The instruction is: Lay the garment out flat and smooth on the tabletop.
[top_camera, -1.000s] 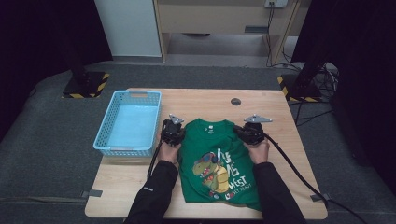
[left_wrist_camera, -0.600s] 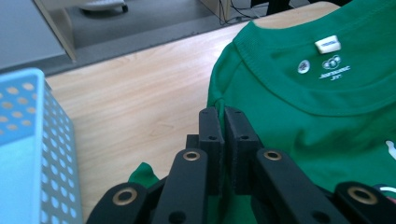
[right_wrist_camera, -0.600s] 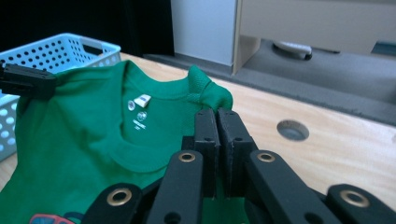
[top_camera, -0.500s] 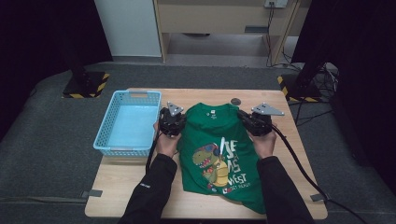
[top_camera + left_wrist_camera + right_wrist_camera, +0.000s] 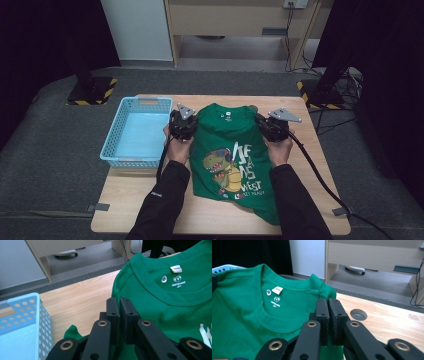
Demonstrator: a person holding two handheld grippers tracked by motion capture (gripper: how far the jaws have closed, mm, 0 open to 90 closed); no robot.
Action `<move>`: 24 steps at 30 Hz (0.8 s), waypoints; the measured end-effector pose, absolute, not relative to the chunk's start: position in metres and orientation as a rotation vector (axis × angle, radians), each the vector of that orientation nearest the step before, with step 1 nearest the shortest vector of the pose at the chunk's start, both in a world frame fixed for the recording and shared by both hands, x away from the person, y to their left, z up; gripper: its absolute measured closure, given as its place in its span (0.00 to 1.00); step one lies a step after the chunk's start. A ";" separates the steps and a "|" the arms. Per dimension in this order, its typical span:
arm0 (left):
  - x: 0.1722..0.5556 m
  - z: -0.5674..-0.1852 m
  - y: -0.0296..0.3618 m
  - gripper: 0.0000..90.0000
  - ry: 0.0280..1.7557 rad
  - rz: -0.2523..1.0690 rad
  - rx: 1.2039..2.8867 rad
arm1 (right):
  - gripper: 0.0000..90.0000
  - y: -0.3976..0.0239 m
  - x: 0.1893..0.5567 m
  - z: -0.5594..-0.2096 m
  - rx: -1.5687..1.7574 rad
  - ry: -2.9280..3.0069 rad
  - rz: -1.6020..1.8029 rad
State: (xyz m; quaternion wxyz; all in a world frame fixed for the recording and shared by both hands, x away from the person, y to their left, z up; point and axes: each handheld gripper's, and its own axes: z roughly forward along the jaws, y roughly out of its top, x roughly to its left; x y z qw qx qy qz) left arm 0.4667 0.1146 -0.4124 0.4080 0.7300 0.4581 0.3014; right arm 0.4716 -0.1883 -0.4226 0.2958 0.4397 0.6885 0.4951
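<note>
Your high view is soft and kinda low-res, with the room's far corners sunk in black while the table (image 5: 150, 200) gets even overhead light. You get faint shadows. Both gripper views look brighter, though your close-up jaws blur a bit near the bottom edge.

A recording lab or studio: black curtains (image 5: 45, 55) hang on both sides, stands sit on bases (image 5: 92, 91) with hazard stripes, grey carpet (image 5: 45, 165) covers the floor, and cables (image 5: 350, 85) trail beside 1 small wooden worktop (image 5: 125, 200).
</note>
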 end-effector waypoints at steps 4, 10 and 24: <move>0.474 -0.417 0.109 0.81 1.232 0.863 1.824 | 0.70 -0.187 0.478 -0.426 1.179 1.779 1.309; 0.475 -0.427 0.116 0.61 1.302 0.867 1.834 | 0.48 -0.194 0.485 -0.440 1.192 1.798 1.243; 0.473 -0.463 0.134 0.53 1.413 0.760 1.916 | 0.44 -0.230 0.495 -0.478 1.366 1.862 1.074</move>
